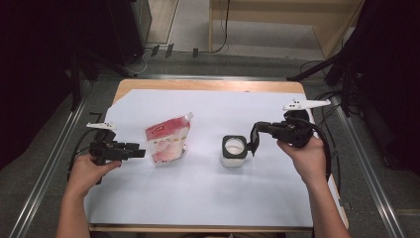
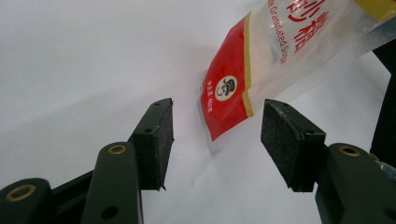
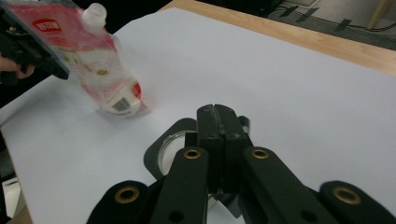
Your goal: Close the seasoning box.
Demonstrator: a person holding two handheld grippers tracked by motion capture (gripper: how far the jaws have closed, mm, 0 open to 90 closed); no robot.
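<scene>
On the white sheet (image 1: pixel 198 193) the left gripper (image 2: pixel 215 135) hangs with jaws apart beside the standing sugar pouch (image 1: pixel 167 140), while the right gripper (image 1: pixel 253 140), jaws pressed together, sits at the rim of the jar (image 1: pixel 233 151) mid-table

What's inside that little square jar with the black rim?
The jar stands open-topped, and something white shows inside. The right hand-held gripper crosses its rim, so part of the inside is covered.
</scene>
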